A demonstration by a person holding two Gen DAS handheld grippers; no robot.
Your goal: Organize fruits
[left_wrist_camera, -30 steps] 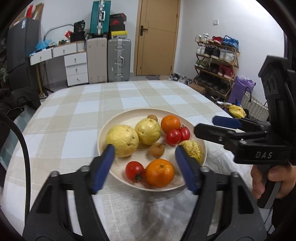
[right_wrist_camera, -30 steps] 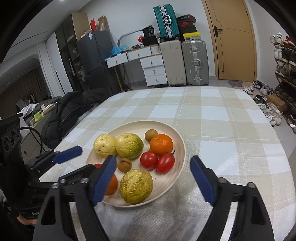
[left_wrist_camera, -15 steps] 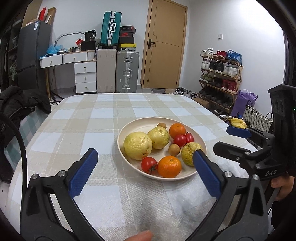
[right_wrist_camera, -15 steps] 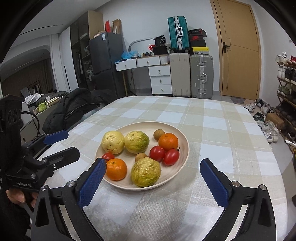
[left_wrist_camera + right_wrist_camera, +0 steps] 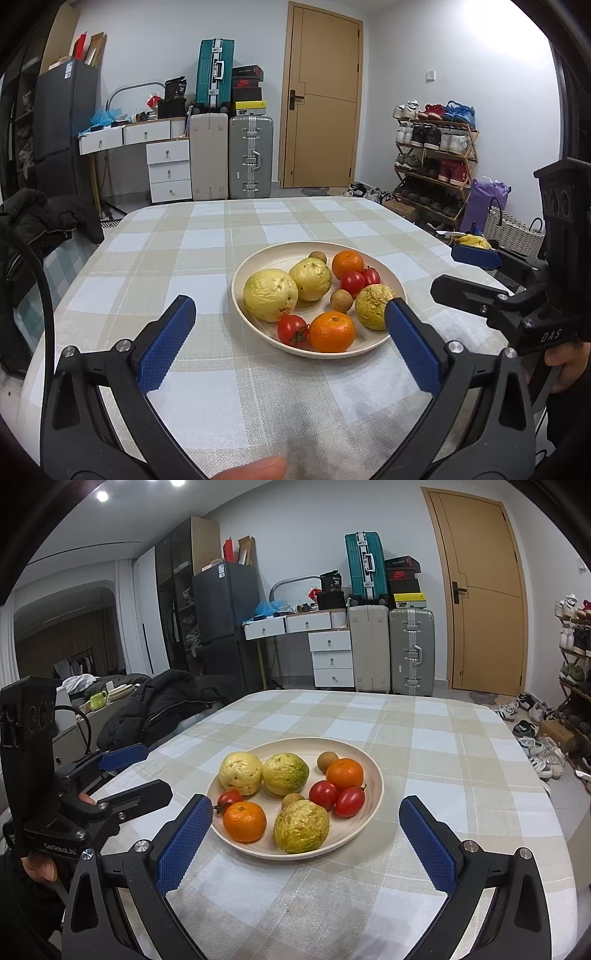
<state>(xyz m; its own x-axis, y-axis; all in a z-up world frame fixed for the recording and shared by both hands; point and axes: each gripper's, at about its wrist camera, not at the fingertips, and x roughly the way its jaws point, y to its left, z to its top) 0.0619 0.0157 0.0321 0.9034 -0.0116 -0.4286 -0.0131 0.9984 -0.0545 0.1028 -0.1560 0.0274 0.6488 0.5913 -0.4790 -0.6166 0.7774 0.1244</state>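
A cream plate (image 5: 258,267) (image 5: 373,775) on the checked tablecloth holds three yellow guavas (image 5: 270,299), two oranges (image 5: 331,331), three red tomatoes (image 5: 292,329) and two small brown longans (image 5: 341,300). My left gripper (image 5: 288,314) is open and empty, held back from the plate's near rim. My right gripper (image 5: 301,808) is open and empty, also short of the plate. Each gripper shows in the other's view: the right one (image 5: 465,273) beside the plate on the right, the left one (image 5: 136,771) on the left.
The checked tablecloth (image 5: 207,236) covers the table. A dark jacket (image 5: 166,698) lies past the left edge. Suitcases (image 5: 251,155), drawers and a door stand behind. A shoe rack (image 5: 432,162) and a basket (image 5: 513,232) are at the right.
Both grippers have opened wider and pulled back and up from the plate. The fruits on the plate have not moved.
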